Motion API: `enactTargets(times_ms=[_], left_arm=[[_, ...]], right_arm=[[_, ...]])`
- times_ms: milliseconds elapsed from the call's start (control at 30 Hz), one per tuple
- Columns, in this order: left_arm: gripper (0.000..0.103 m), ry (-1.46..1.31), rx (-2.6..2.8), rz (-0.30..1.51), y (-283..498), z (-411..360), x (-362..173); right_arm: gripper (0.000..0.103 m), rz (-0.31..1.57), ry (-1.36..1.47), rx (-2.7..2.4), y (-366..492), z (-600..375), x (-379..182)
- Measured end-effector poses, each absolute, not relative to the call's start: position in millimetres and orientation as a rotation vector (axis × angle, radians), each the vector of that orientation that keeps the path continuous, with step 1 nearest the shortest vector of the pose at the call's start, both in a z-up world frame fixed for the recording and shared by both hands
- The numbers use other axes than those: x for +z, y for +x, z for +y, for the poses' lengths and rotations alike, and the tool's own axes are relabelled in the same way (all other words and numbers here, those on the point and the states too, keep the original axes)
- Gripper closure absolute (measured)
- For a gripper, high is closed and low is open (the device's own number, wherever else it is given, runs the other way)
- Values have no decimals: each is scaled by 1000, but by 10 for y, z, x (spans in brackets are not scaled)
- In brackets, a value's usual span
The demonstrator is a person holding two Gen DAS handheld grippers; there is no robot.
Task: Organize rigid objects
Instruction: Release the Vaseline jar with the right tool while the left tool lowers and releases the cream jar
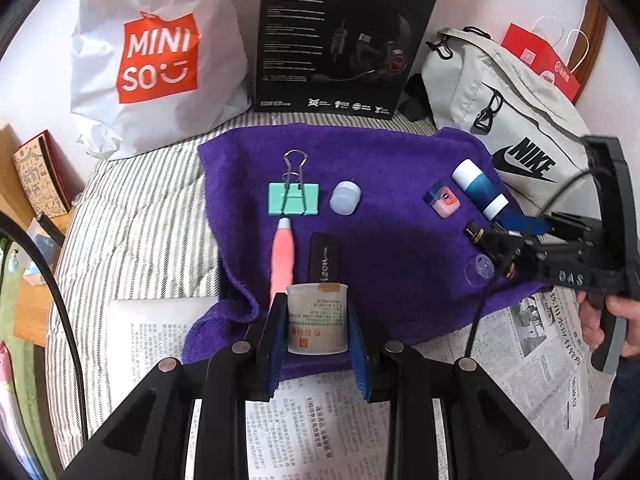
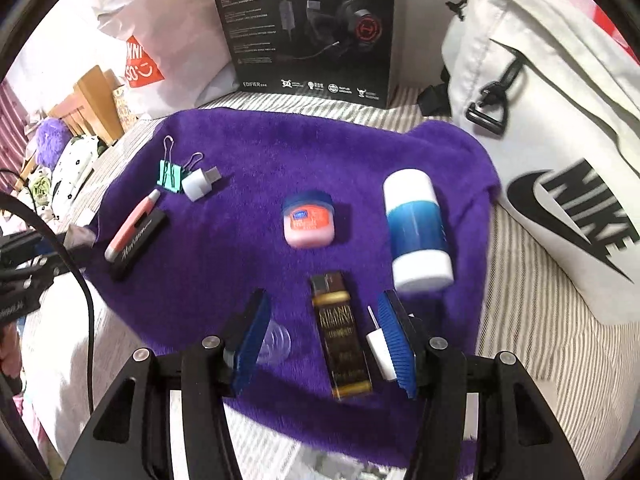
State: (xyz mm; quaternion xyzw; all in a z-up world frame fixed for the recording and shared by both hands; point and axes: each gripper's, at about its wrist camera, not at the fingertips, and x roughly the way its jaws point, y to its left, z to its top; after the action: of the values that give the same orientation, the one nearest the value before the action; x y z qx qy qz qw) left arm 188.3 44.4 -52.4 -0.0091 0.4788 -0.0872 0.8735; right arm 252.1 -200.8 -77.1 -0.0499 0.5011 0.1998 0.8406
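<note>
While the left hand-held gripper (image 1: 318,330) angles down, clamped on a white jar (image 1: 317,318) above the purple towel (image 1: 400,248), the right hand-held gripper (image 2: 320,340) stands parted, empty, over a brown tube (image 2: 342,336); clear cap (image 2: 276,342) beside it.

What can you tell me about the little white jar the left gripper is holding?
The white jar is a small, squat cylinder, apparently matte plastic, with a paper label printed in green and red Chinese text and a tan strip at its top rim. It sits clamped between the blue ribbed pads of the left gripper, lying tilted so the label faces the camera. It is above the near edge of the purple towel, just in front of the pink tube and black case. Whether it touches the towel is unclear.
</note>
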Motion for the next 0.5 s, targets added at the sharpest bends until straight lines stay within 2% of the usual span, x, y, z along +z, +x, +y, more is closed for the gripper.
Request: enactTargets(times_ms=[500], left_arm=[[76,36,-227,1010,2216,155,-580]], right_arm=[[47,1046,-124,412,2280,-2091,-739]])
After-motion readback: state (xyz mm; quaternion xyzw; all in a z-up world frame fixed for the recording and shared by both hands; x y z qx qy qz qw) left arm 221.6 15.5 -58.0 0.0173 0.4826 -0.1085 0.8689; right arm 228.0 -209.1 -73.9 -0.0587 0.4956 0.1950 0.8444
